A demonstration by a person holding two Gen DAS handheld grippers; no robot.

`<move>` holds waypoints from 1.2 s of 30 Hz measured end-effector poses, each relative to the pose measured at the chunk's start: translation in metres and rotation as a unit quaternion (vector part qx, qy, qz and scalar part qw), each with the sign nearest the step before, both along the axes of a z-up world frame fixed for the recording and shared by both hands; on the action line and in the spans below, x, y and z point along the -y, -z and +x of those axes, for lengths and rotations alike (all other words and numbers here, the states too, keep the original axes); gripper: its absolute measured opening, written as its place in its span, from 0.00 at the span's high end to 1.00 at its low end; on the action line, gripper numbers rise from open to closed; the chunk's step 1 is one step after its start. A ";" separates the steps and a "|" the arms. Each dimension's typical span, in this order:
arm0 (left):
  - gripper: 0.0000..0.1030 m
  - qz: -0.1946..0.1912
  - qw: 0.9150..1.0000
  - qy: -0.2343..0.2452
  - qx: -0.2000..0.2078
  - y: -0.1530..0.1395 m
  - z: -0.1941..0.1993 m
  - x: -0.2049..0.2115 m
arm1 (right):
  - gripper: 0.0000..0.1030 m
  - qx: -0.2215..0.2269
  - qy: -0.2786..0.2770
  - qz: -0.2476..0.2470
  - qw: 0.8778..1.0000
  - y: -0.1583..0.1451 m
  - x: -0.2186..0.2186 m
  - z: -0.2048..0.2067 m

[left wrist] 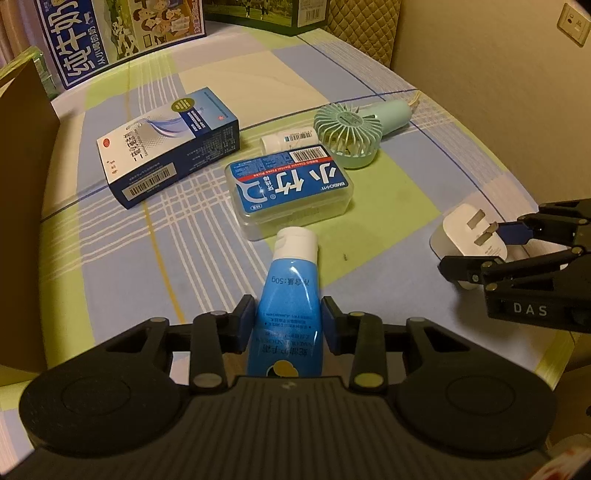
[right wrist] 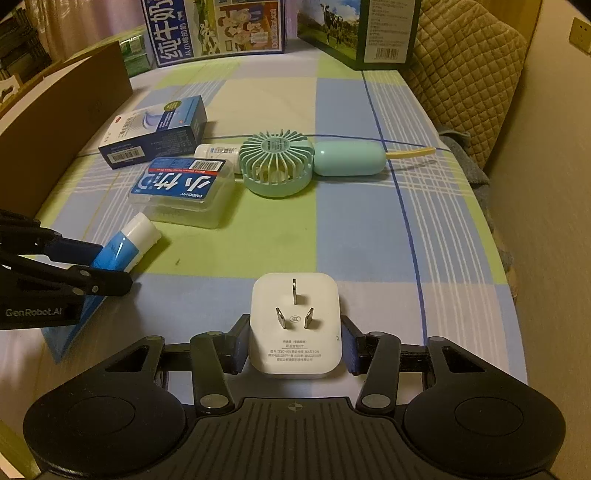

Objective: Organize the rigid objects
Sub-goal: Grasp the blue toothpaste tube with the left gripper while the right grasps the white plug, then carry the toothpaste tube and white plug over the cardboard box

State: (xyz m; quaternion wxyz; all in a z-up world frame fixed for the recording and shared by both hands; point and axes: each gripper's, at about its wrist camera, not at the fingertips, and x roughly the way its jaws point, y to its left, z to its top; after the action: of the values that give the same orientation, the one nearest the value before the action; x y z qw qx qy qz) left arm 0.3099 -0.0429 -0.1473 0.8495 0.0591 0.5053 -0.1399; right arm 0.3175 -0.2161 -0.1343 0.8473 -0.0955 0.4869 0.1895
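Note:
A blue tube with a white cap (left wrist: 291,280) lies on the checked cloth, cap pointing away. My left gripper (left wrist: 288,308) is shut on the tube's body, one pad on each side; the right wrist view shows this left gripper (right wrist: 110,267) on the tube (right wrist: 125,240) at the left. A white plug adapter (right wrist: 295,354) lies prongs up, and my right gripper (right wrist: 294,326) is closed around its sides. In the left wrist view the right gripper (left wrist: 480,247) clasps the plug adapter (left wrist: 461,225) near the table's right edge.
Beyond the tube lie a clear dental floss box (left wrist: 291,188), a blue carton (left wrist: 166,144), a small white bottle (left wrist: 288,140) and a mint hand fan (left wrist: 349,131). A brown cardboard box (right wrist: 62,122) stands at the left. Milk cartons (right wrist: 214,26) line the back.

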 end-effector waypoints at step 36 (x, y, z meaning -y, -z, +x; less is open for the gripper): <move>0.68 -0.044 0.987 -0.115 0.108 -0.134 -0.048 -0.130 | 0.56 0.030 -0.161 0.130 0.978 -0.106 -0.140 -0.016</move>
State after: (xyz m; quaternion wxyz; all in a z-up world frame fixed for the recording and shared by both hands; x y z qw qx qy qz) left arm 0.2620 0.0872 -0.0136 0.9112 -0.0218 0.4076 -0.0561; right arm 0.3019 -0.0758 -0.0283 0.8252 -0.0676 0.4103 0.3822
